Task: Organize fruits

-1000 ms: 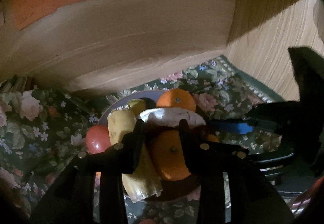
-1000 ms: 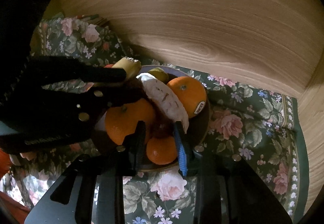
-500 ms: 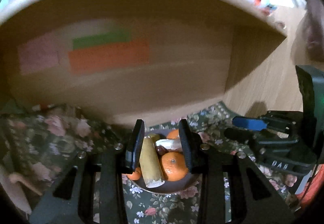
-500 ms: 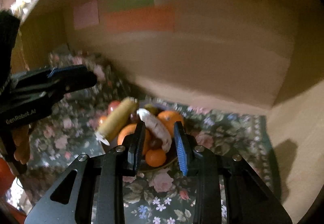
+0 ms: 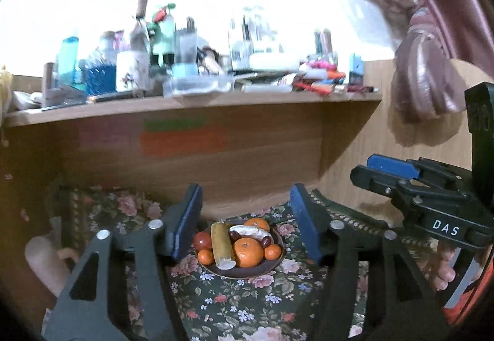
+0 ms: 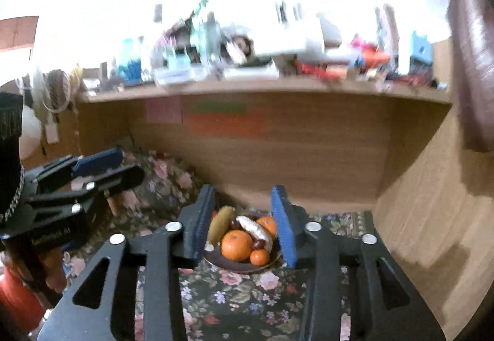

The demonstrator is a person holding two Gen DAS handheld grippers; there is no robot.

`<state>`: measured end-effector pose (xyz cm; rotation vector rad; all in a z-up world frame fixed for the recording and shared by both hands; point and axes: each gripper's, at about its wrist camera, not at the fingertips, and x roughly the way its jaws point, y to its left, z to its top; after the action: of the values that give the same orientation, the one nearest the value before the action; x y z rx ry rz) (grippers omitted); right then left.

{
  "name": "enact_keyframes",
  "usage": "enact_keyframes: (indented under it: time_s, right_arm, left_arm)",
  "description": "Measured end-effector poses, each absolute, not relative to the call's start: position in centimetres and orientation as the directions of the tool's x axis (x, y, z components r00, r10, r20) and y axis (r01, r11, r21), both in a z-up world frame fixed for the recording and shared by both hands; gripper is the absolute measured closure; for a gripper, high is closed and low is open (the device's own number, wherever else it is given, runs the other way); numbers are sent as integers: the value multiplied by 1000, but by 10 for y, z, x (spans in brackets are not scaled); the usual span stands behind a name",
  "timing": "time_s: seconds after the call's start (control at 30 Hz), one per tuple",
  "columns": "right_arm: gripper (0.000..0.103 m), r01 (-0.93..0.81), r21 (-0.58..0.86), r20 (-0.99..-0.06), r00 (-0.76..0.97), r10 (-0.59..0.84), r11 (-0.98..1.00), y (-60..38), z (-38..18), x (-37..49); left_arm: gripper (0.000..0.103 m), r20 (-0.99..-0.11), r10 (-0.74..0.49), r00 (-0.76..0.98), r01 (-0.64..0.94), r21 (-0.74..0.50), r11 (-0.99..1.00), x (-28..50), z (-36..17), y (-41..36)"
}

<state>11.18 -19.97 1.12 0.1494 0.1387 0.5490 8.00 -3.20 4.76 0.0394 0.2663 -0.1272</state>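
Left tool spread wide, holding nothing, right tool likewise parted, both level

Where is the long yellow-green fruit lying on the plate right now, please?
In the left wrist view it lies left of centre on the plate, between the red fruit and the big orange.

We see wood-grain laminate on the desk back panel, matt. The tablecloth is floral woven cloth. The plate looks dark and glossy, the large orange shiny and dimpled. The left gripper is matt black plastic with blue pads and bright metal screws.
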Motion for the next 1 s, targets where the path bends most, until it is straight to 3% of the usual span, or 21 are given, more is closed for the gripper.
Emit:
enact_keyframes:
  time_s: [0.07, 0.43, 0.6, 0.7, 1.0]
  right_arm:
    - [60, -496, 171, -59, 857, 511, 851, -200, 14, 98]
    - [16, -428, 183, 37, 903, 429, 885, -204, 12, 51]
    - [14, -412, 178, 39, 911, 412, 894, -204, 10, 43]
    - [0, -395, 179, 44, 918, 394, 901, -204, 9, 40]
    - [0, -376, 168, 52, 926, 373, 911, -202, 8, 35]
  left_arm:
    - [36, -245, -116, 962, 125, 20, 992, 64, 52, -34]
    - [9, -200, -84, 976, 86, 5, 996, 21, 54, -31]
    - [1, -187, -68, 980, 68, -4, 998, 14, 52, -27]
    - [0, -182, -67, 981, 67, -7, 998, 11, 51, -25]
    - [0, -182, -64, 981, 64, -5, 998, 12, 50, -22]
